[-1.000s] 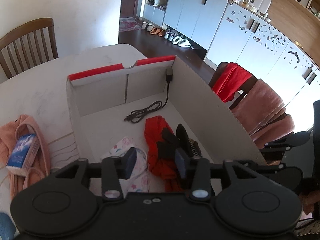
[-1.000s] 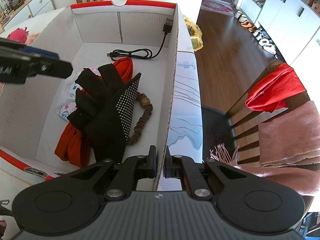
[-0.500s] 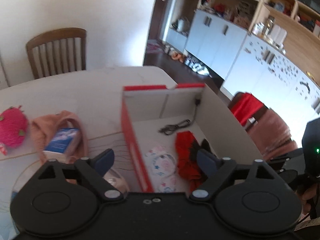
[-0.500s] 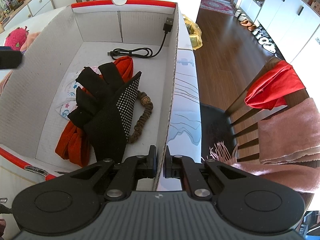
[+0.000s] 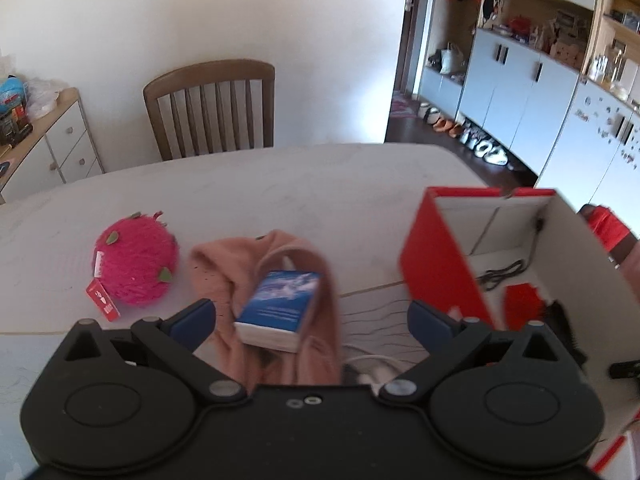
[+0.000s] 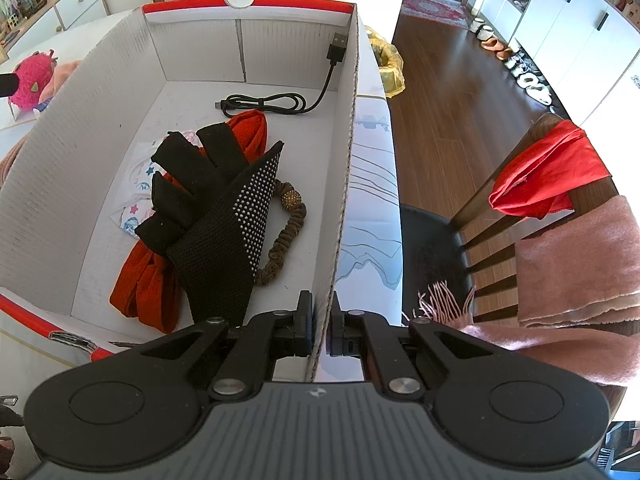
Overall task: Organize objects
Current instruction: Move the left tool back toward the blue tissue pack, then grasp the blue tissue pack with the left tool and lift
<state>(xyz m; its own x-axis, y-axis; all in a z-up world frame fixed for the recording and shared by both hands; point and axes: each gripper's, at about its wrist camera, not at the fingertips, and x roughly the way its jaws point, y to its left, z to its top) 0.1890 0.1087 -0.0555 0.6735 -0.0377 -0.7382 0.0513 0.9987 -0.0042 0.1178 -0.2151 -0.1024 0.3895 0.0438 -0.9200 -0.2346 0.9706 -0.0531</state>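
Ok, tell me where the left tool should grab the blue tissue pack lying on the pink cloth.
Grip the small blue tissue pack across its two long sides, coming down from above. It lies flat on the crumpled pink cloth, long axis pointing away, and the open left tool already straddles it, so the narrow width fits between the fingers.

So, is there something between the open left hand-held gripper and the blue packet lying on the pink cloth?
Nothing visible: the left hand-held gripper faces the blue packet directly; the pink cloth lies beneath it.
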